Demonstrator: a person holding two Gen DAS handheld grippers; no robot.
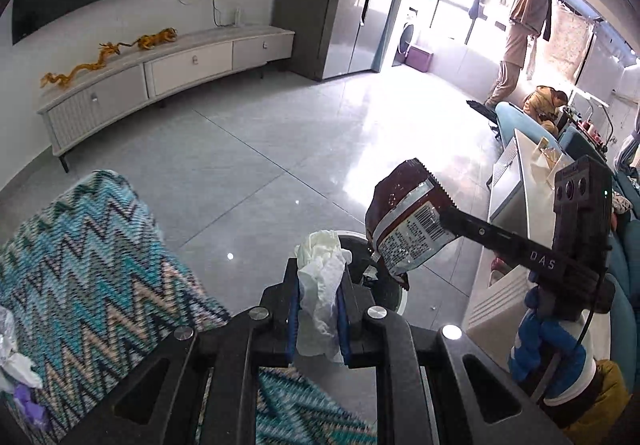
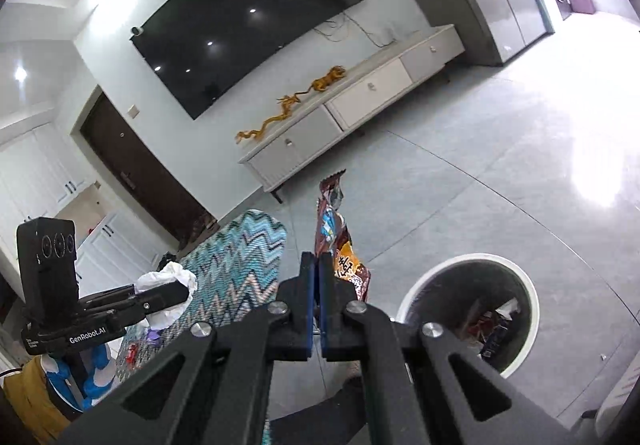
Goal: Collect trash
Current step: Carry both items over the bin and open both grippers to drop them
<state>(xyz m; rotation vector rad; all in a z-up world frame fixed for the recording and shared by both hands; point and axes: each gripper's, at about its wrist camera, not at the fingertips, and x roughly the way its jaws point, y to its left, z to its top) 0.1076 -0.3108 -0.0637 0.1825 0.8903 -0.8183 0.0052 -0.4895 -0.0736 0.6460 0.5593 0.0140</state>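
My left gripper is shut on a crumpled white tissue that sticks out above its blue pads. Seen from the right wrist, that left gripper is at the left with the tissue in it. My right gripper is shut on a brown snack wrapper standing up from its tips. From the left wrist, the right gripper pinches the wrapper just above the round white-rimmed trash bin. The bin stands low right of the right gripper, with several bits of rubbish inside.
A zigzag-patterned teal cushion or stool sits at the left, with scraps of plastic and tissue on its near side. A white TV cabinet lines the far wall. A white table and blue sofa are at the right. A person stands far off.
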